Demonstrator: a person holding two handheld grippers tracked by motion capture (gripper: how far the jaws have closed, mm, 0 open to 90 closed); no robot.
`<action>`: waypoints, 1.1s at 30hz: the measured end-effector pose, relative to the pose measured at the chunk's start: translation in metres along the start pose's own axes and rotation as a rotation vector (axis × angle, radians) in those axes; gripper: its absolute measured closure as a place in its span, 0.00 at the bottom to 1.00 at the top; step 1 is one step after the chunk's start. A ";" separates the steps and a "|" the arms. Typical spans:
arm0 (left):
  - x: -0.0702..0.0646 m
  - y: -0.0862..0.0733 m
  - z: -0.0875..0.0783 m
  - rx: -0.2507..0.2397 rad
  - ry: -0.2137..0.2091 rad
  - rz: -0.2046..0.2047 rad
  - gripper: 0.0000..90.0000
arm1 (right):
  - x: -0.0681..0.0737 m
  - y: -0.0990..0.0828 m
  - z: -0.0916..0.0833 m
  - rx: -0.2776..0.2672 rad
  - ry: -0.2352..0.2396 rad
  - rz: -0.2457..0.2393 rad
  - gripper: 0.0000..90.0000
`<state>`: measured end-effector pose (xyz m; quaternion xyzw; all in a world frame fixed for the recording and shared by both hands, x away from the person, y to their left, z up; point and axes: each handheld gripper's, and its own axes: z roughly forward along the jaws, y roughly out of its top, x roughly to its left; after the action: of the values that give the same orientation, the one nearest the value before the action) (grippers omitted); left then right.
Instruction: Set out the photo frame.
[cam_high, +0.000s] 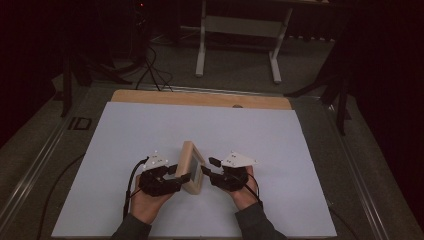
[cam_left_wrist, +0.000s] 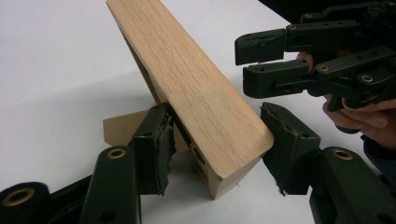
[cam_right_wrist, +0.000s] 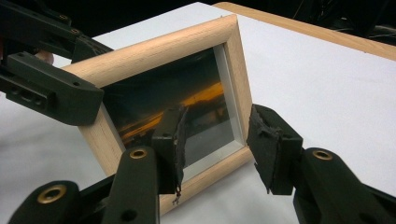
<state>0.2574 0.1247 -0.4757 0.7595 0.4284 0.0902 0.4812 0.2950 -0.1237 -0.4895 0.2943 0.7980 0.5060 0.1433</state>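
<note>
A light wooden picture frame (cam_high: 192, 172) stands tilted on the white sheet (cam_high: 150, 135), propped on its back stand (cam_left_wrist: 116, 128). Its glass (cam_right_wrist: 187, 93) shows a dark picture with orange streaks. My left gripper (cam_left_wrist: 217, 144) is shut on the frame's near end, one pad on the back and the other on the front corner. It also appears at the left of the right gripper view (cam_right_wrist: 60, 70). My right gripper (cam_right_wrist: 215, 140) is open just in front of the frame's lower corner, touching nothing. From the left gripper view its jaws (cam_left_wrist: 259, 63) hang a short way off the frame's face.
The white sheet covers most of a wooden tabletop (cam_high: 200, 98), whose far edge is bare. Beyond it are a dark floor with cables (cam_high: 150, 70) and the white legs of another table (cam_high: 201, 55). Both forearms enter from the bottom edge.
</note>
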 end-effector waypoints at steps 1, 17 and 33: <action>0.000 0.000 0.000 0.001 0.000 -0.001 0.52 | 0.000 0.000 0.000 0.000 -0.001 0.000 0.62; 0.002 0.001 -0.001 0.005 -0.008 -0.014 0.55 | -0.001 0.001 -0.002 -0.006 -0.005 -0.001 0.62; 0.005 0.001 -0.003 -0.002 -0.012 -0.030 0.65 | -0.008 0.009 -0.013 -0.034 -0.045 -0.018 0.62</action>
<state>0.2597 0.1302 -0.4748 0.7528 0.4369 0.0790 0.4860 0.2971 -0.1358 -0.4764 0.2958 0.7884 0.5115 0.1709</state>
